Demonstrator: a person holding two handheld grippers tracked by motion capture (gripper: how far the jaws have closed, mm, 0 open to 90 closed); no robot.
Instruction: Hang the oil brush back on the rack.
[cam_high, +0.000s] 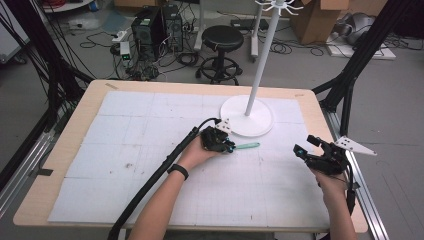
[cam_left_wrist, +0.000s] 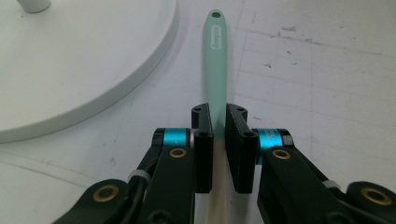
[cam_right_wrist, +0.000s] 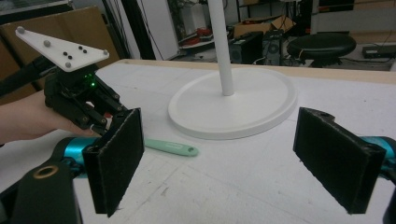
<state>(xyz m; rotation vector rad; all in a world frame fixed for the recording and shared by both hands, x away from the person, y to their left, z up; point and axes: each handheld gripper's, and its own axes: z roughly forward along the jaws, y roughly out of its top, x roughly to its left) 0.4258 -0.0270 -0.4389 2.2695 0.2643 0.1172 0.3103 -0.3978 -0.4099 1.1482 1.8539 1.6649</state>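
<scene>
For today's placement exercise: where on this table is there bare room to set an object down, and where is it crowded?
Free: the white mat left of the left gripper, and the near strip between both forearms. Crowded: around the stand base, the mint-green handle and the right gripper.
</scene>
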